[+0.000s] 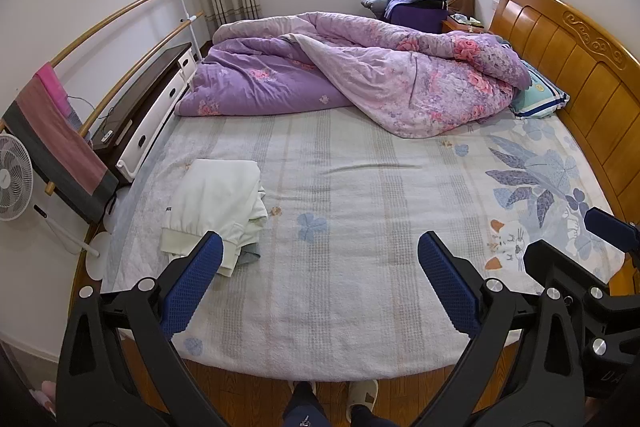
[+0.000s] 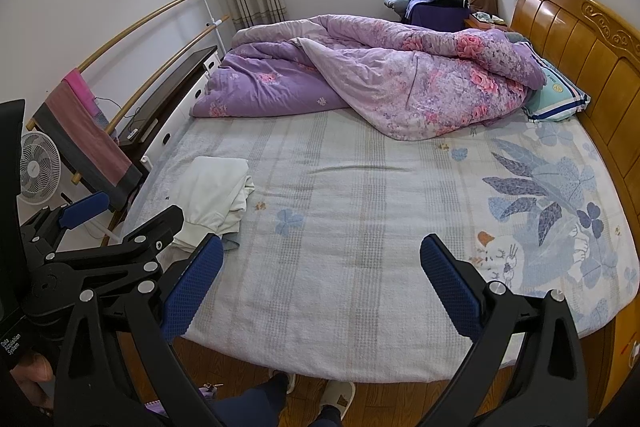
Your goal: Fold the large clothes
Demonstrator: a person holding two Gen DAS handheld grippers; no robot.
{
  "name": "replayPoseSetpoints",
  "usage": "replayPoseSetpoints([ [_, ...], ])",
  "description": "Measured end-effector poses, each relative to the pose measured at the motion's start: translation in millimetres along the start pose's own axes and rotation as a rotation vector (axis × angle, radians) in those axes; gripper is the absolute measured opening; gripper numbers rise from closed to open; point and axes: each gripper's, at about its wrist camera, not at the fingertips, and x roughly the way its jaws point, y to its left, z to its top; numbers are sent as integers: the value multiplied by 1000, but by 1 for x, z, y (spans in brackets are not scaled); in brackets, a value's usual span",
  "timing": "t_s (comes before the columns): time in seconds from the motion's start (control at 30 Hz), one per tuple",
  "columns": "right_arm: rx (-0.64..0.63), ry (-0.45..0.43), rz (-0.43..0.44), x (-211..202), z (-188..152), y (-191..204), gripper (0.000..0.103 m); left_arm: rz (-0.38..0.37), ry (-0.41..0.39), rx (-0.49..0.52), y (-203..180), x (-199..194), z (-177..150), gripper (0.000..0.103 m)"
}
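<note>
Left wrist: left tool [image 1: 320,255] wide open, empty; right tool [image 2: 322,255] same.

bed [image 1: 340,267]: folded clothes [image 1: 216,203] on its left side | blanket [image 1: 360,75] heaped at the back | pillow [image 1: 540,99] right of blanket, by headboard [image 1: 580,67] | fan [image 1: 14,179] left of bed

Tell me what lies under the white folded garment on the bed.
A grey fabric edge pokes out beneath the white folded garment at its near corner, on the bed sheet. The garment covers the rest, so what that fabric is stays unknown.
</note>
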Motion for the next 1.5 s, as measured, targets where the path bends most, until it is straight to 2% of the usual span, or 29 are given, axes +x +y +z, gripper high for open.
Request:
replayPoseSetpoints([
  [1.5,7,10,9,4,-2,-1,95,4,0,1,11,-1,1,98],
])
